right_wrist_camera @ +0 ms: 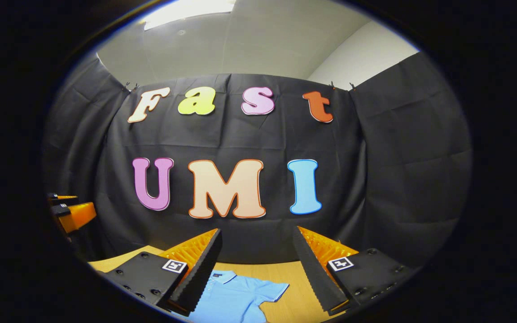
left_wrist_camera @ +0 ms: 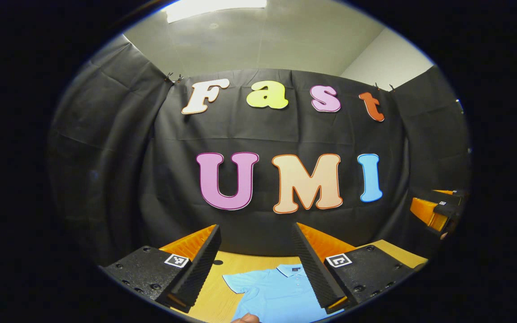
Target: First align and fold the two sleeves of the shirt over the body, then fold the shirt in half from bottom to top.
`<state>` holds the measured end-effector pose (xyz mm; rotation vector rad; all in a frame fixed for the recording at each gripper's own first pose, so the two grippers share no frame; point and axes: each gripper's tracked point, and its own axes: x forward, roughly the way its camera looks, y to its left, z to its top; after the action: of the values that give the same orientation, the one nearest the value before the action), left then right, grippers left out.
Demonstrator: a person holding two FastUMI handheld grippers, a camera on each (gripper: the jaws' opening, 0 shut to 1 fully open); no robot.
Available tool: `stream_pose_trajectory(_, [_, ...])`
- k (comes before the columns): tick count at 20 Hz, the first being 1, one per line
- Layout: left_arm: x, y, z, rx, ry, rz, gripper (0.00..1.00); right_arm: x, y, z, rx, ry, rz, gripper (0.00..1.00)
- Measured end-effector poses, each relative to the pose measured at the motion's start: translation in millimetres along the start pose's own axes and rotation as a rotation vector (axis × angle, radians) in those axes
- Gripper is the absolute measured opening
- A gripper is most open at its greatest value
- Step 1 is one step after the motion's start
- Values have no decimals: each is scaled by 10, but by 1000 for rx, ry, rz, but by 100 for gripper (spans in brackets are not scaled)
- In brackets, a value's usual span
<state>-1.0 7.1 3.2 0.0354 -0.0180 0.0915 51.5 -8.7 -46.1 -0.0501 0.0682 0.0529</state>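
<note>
Left claw [left_wrist_camera: 256, 260] is spread wide, fingers well apart and pinching nothing, held up above the worktop [left_wrist_camera: 222, 273] and looking toward the booth's back wall. In the gap between its fingers you can see the shirt [left_wrist_camera: 281, 291], a light blue polo lying flat on the wooden worktop, collar [left_wrist_camera: 291, 270] pointing toward the wall and one short sleeve [left_wrist_camera: 236, 282] stretched out to the side. Nothing folded yet as far as I can tell, the sleeve sits out from the body. A bit of a hand [left_wrist_camera: 245, 318] peeks in at the very bottom edge, just at the shirt's lower part.

Right claw [right_wrist_camera: 256, 262] is the same deal: spread open, gripping nothing, up in the air over the worktop. From the right gripper view, the shirt's collar sits just beside the claw's left-hand finger, and the other short sleeve [right_wrist_camera: 274, 287] lies spread out between the two fingers.

Each claw also shows up at the far edge of the other's view, well apart from it, roughly level. Behind everything is the black cloth wall [left_wrist_camera: 119, 179], with a pale ceiling [left_wrist_camera: 258, 40] and a lit panel [left_wrist_camera: 216, 8] up top.
</note>
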Motion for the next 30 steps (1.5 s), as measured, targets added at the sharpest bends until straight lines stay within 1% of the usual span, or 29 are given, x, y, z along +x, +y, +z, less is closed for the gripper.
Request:
stream_pose_trajectory(1, [2, 7, 7, 6, -1, 9, 94, 83, -37, -84, -7, 13, -1, 98])
stream_pose_trajectory(2, [0, 21, 12, 12, -3, 17, 94, 156, -74, -162, -14, 27, -2, 100])
stream_pose_trajectory(3, [1, 34, 22, 25, -5, 29, 93, 239, -101, -251, -18, 40, -4, 98])
stream_pose_trajectory(4, [10, 48, 41, 38, -12, 41, 96, 320, -130, -333, -20, 55, -5, 98])
stream_pose_trajectory(8, [22, 15, 73, 58, -23, 57, 93, 686, -266, -729, -46, 119, -3, 98])
stream_pose_trajectory(11, [48, 26, 68, 58, -18, 83, 94, 922, -345, -1172, -51, 210, 7, 98])
stream_pose_trajectory(12, [57, 31, 50, 59, -11, 93, 94, 994, -371, -1350, -57, 247, 9, 100])
stream_pose_trajectory(13, [75, 42, 24, 64, -4, 105, 94, 1057, -385, -1502, -67, 274, 15, 99])
stream_pose_trajectory(14, [84, 51, -6, 69, 4, 117, 93, 1124, -396, -1635, -80, 296, 22, 100])
stream_pose_trajectory(15, [106, 53, -30, 71, 13, 127, 94, 1198, -412, -1774, -96, 318, 27, 99])
stream_pose_trajectory(17, [107, 67, -113, 70, 35, 146, 94, 1326, -446, -2054, -118, 360, 33, 99])
stream_pose_trajectory(23, [158, 125, -289, 87, 91, 210, 94, 1642, -508, -2820, -129, 478, 42, 99])
stream_pose_trajectory(24, [165, 138, -312, 89, 99, 222, 94, 1704, -538, -2986, -136, 504, 37, 100])
stream_pose_trajectory(27, [181, 158, -380, 98, 125, 263, 95, 1784, -660, -3456, -146, 583, 14, 99])
stream_pose_trajectory(28, [176, 170, -414, 99, 134, 275, 95, 1817, -688, -3592, -147, 600, 8, 100])
stream_pose_trajectory(30, [174, 177, -486, 109, 158, 292, 96, 1857, -739, -3844, -144, 634, -1, 99])
